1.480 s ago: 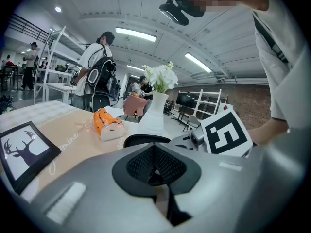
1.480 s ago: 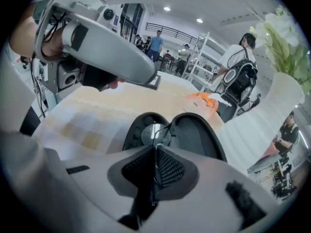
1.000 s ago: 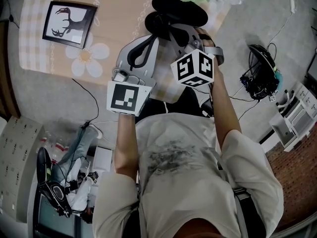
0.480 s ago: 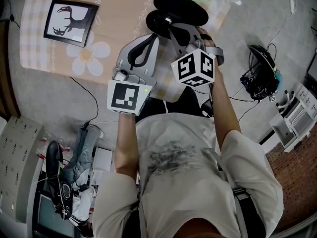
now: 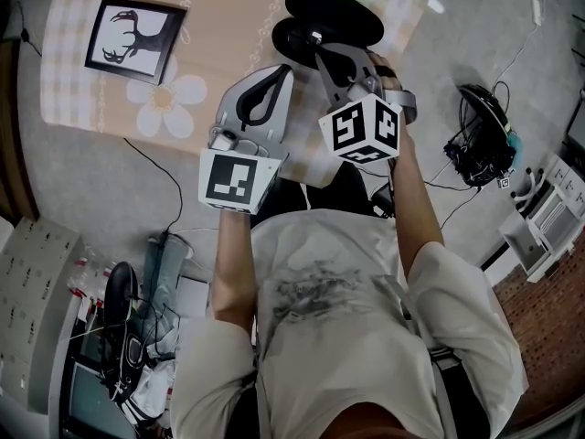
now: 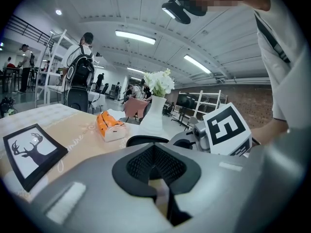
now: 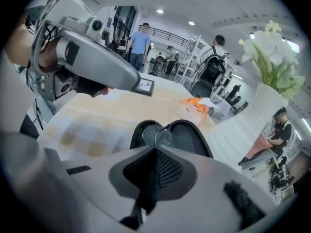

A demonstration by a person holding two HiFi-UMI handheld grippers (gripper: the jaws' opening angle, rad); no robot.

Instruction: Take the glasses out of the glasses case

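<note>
- Glasses case [image 5: 334, 12]: black and oval, hinged wide open, with its two shells side by side on the tan table [image 5: 228, 26]. It lies towards the far side, near a white vase [image 7: 252, 125].
- Glasses [image 7: 148, 136]: a thin metal frame with clear round lenses. They sit inside the case where the two shells meet.
- Right gripper [image 7: 155, 149]: the jaws are drawn together on the thin frame between the lenses. The glasses lie right at its tips and are not lifted out of the case.
- Left gripper [image 6: 153, 147]: the jaws are closed to a slit with nothing between them. It is held beside the right gripper, its tip just short of the case's near shell.
- Framed deer picture [image 5: 132, 39]: flat on the table, well apart from the case on the left.
</note>
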